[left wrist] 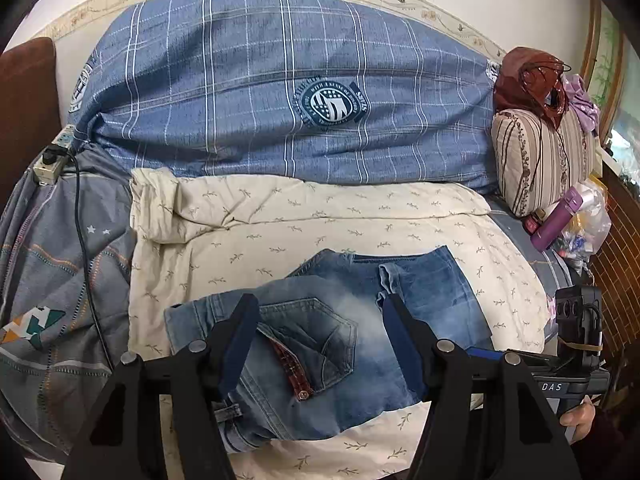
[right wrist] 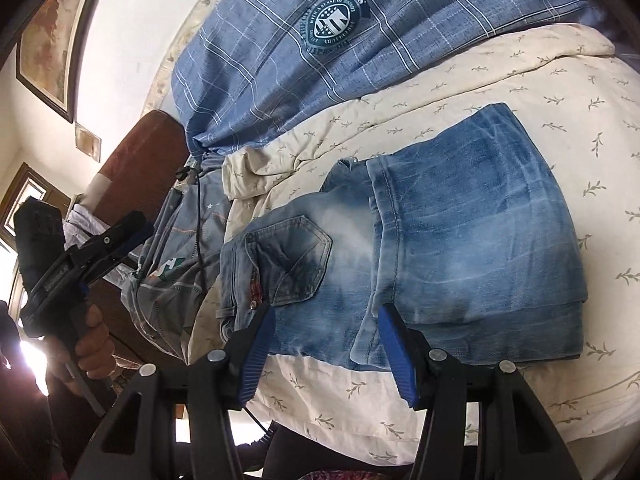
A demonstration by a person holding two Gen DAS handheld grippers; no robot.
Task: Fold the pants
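Left of the left gripper [left wrist: 318, 344] a black cable [left wrist: 86, 248] runs down grey bedding [left wrist: 48, 280] from a power strip [left wrist: 50, 160]; that claw's jaws stand apart with nothing between the pads, raised over the jeans [left wrist: 340, 332]; the denim lies on the cream sheet [left wrist: 280, 220] just ahead of and under the tips, the back pocket [left wrist: 320, 344] framed between them, the folded legs stacked to the right. Further right, the right gripper [right wrist: 328, 354] is likewise parted and empty; its tips hang over the near edge of the bundle, the folded hem [right wrist: 376, 272] by its right finger. The fold looks nearly finished; to end well, I would press the hem flat, square the stack's edges, and keep the pads from snagging the cloth.
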